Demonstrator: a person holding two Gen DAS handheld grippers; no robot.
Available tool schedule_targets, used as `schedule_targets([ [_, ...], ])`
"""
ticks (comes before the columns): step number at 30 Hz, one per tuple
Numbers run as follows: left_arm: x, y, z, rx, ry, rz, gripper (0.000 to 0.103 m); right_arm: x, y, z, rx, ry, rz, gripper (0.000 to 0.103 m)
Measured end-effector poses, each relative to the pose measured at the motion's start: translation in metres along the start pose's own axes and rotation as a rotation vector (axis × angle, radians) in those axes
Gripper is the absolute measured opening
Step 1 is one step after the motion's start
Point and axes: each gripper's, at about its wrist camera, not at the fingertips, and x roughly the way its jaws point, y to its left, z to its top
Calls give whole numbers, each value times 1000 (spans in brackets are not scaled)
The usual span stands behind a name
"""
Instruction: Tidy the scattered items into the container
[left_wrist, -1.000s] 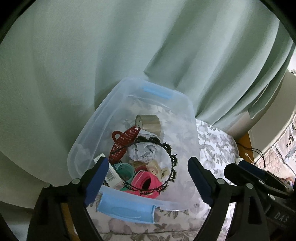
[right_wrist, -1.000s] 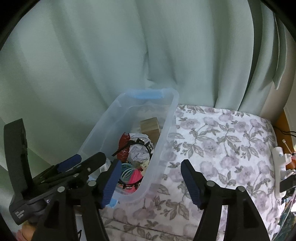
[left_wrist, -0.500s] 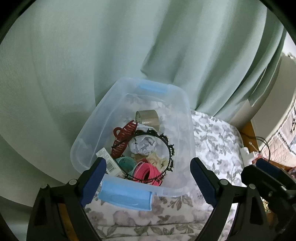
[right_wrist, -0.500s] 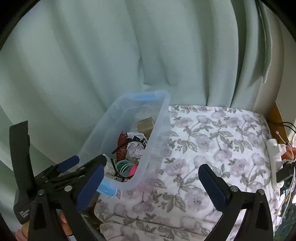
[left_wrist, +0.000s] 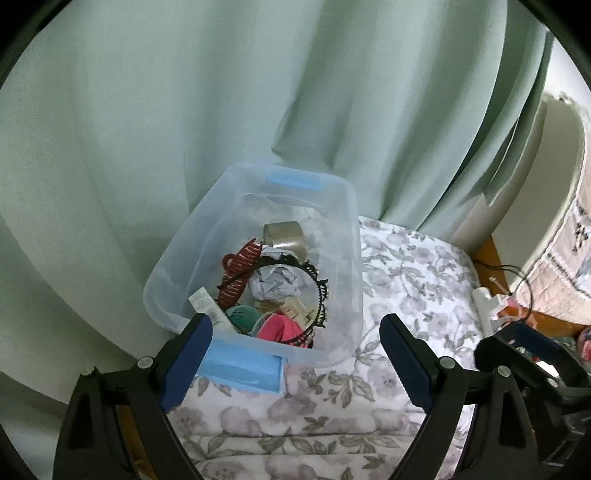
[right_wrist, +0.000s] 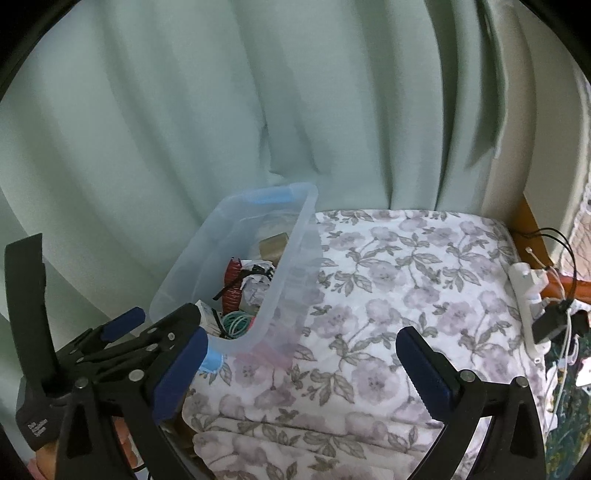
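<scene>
Above, both claws gape beside the container rim.

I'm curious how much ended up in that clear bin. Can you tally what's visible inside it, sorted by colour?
Inside the clear bin, as far as the left wrist view shows:
Red: 1, hair claw
Black: 1, headband
Brown: 1, tape roll
White: 2, crumpled paper, labelled packet
Teal: 1, round piece
Pink: 1, band
Beige: 1, clip
Total: 8

A clear container with blue handles was set on floral bedding, filled with hair accessories.
</scene>
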Motion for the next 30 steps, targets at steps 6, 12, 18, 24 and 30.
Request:
schedule_targets([
  [6,-8,-19,-9,72,-11,62,92,-15,-5,-7,-8,-14,1,103],
  [12,-14,-19,-14,39,7,48,92,-25,-8,-15,-12,-22,-3,103],
  [18,-19,-21,-23,16,36,45,92,-36,-10,-22,-12,-18,-25,103],
  [24,-25,-31,-31,37,64,49,92,-44,-11,-30,-13,0,-49,103],
  [30,-34,-39,-36,59,62,56,92,-52,-15,-35,2,19,-79,103],
])
